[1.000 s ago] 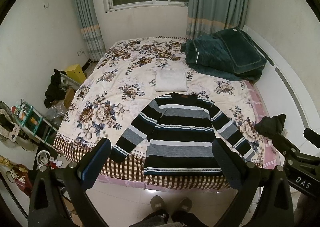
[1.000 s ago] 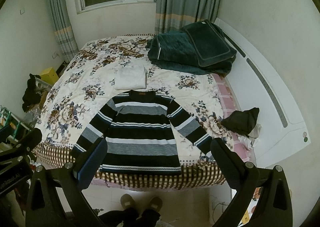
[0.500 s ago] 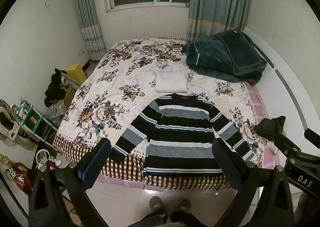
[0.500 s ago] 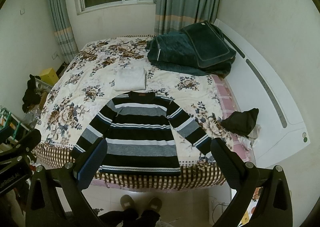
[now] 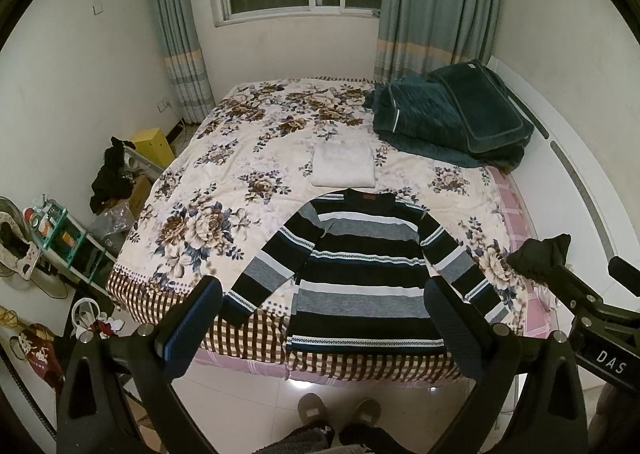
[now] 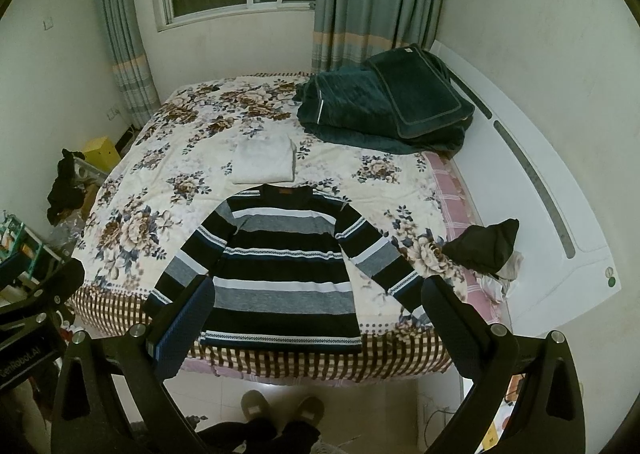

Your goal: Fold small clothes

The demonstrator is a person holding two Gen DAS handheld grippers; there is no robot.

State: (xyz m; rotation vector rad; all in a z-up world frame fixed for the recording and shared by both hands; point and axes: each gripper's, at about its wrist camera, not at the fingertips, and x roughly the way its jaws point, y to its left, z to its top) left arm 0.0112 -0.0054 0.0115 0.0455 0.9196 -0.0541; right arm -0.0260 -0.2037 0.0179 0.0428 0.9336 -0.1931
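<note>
A striped black, grey and white sweater (image 5: 362, 270) (image 6: 280, 274) lies flat on the floral bed, sleeves spread, hem at the near edge. Just beyond its collar rests a folded white garment (image 5: 343, 163) (image 6: 264, 160). My left gripper (image 5: 324, 318) hangs open above the floor in front of the bed, its fingers framing the sweater's lower half without touching it. My right gripper (image 6: 318, 320) is held the same way, open and empty. At the bed's right edge sits a crumpled dark garment (image 5: 540, 254) (image 6: 484, 246).
A dark green blanket pile (image 5: 448, 122) (image 6: 384, 106) fills the bed's far right corner. The white headboard (image 6: 532, 190) runs along the right. Clutter and a shelf rack (image 5: 60, 238) stand left of the bed. A person's slippers (image 5: 340, 408) stand on the tiled floor.
Both views have drifted slightly; the bed and sweater sit a little lower and farther in frame. Nothing was grasped or moved.
</note>
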